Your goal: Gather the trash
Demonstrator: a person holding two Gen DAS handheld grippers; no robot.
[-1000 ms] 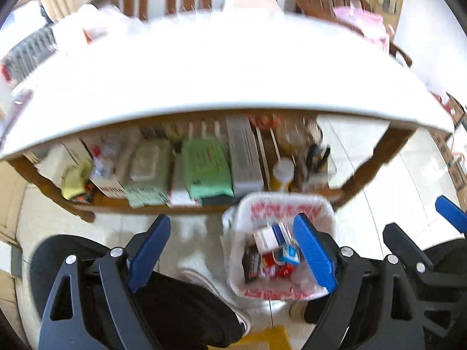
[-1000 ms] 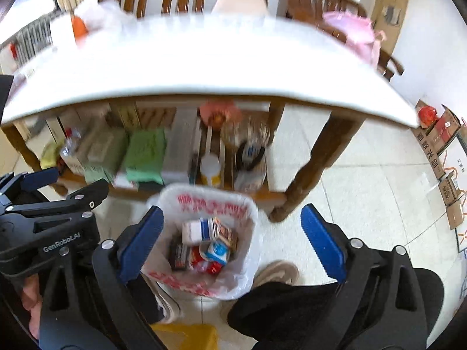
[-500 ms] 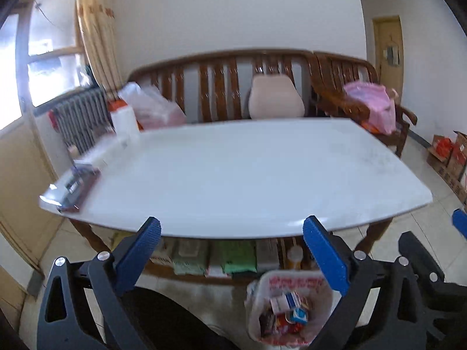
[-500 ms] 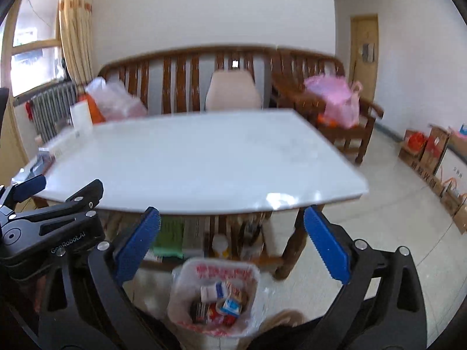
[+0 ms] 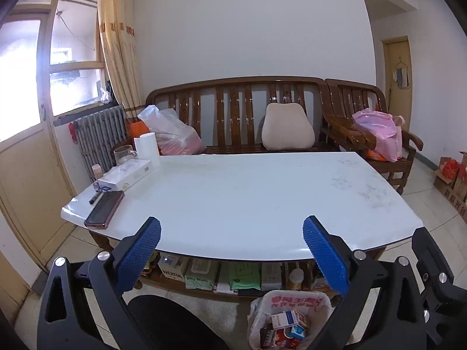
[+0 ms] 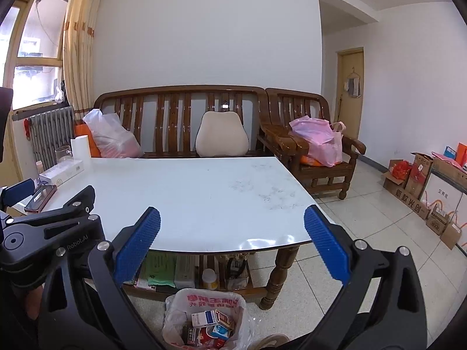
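Note:
A white plastic trash bag (image 5: 292,302) with red print stands on the floor in front of the white table (image 5: 248,192); it holds several small boxes and wrappers (image 5: 287,325). It also shows in the right wrist view (image 6: 204,306). My left gripper (image 5: 232,248) is open and empty, held above the table's near edge. My right gripper (image 6: 232,248) is open and empty at the same height, to the right of the left one. The left gripper's body (image 6: 43,233) shows at the right wrist view's left.
On the table's left end lie a phone (image 5: 104,209), a pen, a white box (image 5: 125,174), a glass and a paper roll (image 5: 146,145). A wooden bench (image 5: 233,116) with a cushion and bags stands behind. A shelf under the table holds packets. Cardboard boxes (image 6: 423,192) line the right wall.
Both grippers have risen and tilted up from looking down at the trash bag to looking level across the table. Both stayed open and empty.

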